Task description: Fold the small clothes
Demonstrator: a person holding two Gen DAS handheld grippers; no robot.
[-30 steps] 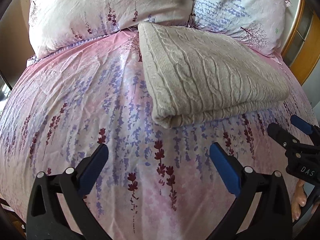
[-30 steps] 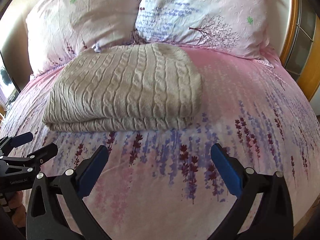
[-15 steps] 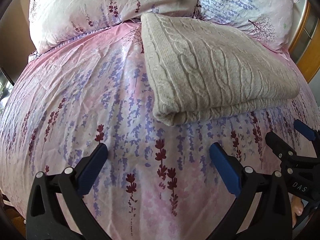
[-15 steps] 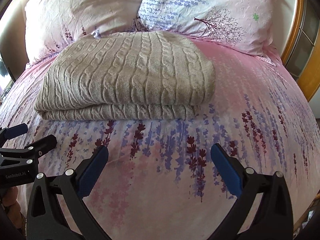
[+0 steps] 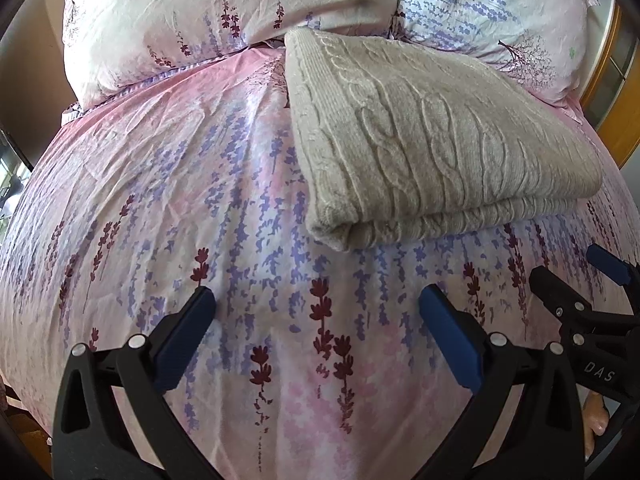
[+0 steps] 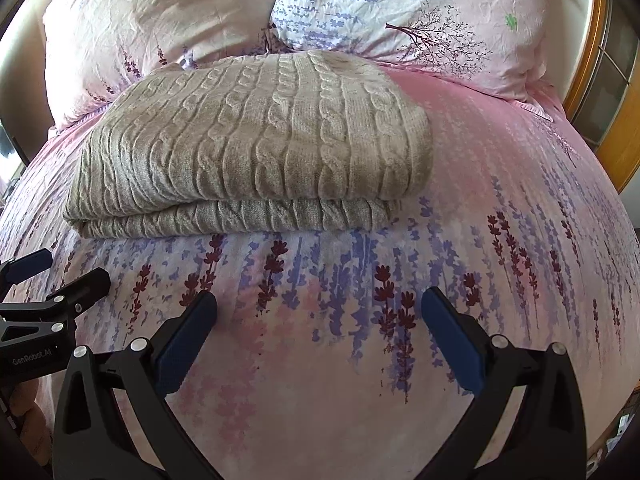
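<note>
Across the upper middle of both views lay the folded sweater [image 6: 256, 148]. Left gripper [image 5: 316, 312] and right gripper [image 6: 318, 316] gaped wide (both empty); a shallow pinch might have undone its layers.

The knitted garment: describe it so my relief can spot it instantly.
On the bed with the pink flowered cover, look just in front of the two pillows. The folded beige sweater lies there, the only plain, thick, cable-knit thing among smooth printed cloth.
</note>
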